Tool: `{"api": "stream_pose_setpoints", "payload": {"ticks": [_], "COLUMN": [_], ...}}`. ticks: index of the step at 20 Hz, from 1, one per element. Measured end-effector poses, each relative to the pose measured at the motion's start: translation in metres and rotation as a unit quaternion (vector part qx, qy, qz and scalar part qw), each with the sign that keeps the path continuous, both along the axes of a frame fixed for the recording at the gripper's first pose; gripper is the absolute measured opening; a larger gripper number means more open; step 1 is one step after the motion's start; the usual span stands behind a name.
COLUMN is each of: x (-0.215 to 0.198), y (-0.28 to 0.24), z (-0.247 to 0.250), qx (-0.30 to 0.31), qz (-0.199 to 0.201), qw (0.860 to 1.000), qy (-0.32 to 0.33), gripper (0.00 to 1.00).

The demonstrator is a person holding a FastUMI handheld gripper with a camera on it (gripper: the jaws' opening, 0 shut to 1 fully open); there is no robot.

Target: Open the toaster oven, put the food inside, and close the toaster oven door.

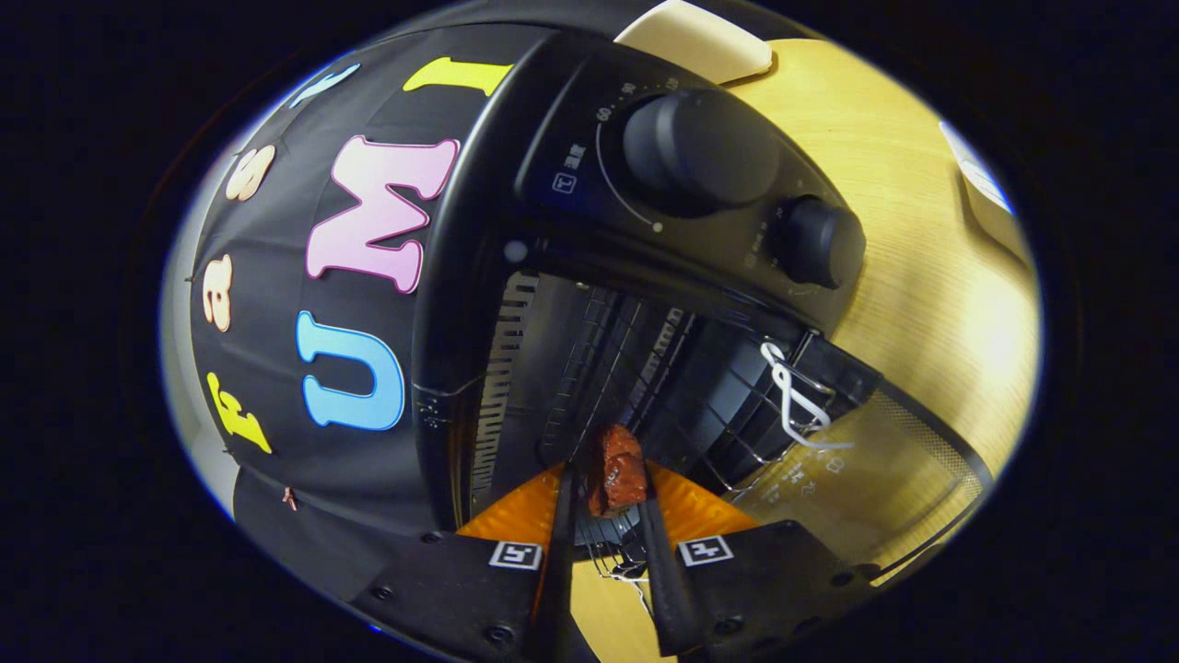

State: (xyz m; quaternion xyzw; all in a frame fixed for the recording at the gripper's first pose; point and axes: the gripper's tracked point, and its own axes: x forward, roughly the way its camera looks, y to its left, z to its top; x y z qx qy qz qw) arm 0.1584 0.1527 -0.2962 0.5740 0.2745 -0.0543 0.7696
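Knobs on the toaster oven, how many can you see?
2. A large knob sits on the toaster oven's control panel, a smaller knob beside it, nearer the open door. The gripper holds the food.

A recording booth set up like a kitchen corner: a black cloth wall [304,368] hangs beyond the fingers [562,534], and a toaster oven [589,184] with two knobs [700,147] stands on a pale wooden desk [903,239] just ahead of them

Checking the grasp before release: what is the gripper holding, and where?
The gripper is shut on the piece of food, pinched by its lower sides, at the open toaster oven.
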Motion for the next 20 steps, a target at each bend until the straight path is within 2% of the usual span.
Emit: {"api": "stream_pose_setpoints", "payload": {"ticks": [2,3,4,5,8,14,16,20], "x": [-0.002,-0.005,-0.005,-0.008,-0.017,-0.037,-0.049,-0.081], "y": [-0.003,-0.006,-0.009,-0.011,-0.016,-0.026,-0.024,-0.018], "z": [0.004,0.008,0.011,0.011,0.012,0.019,0.024,0.033], "qx": [0.015,0.017,0.016,0.014,0.016,0.016,-0.002,-0.087], "qz": [-0.016,-0.026,-0.034,-0.044,-0.066,-0.106,-0.100,-0.066], "qw": [1.000,1.000,0.999,0.999,0.998,0.994,0.995,0.994], "qy": [0.001,0.001,0.000,0.007,0.015,-0.001,-0.007,-0.017], "gripper": [0.63,0.71,0.75,0.84,0.96,0.98,0.98,0.98]}}
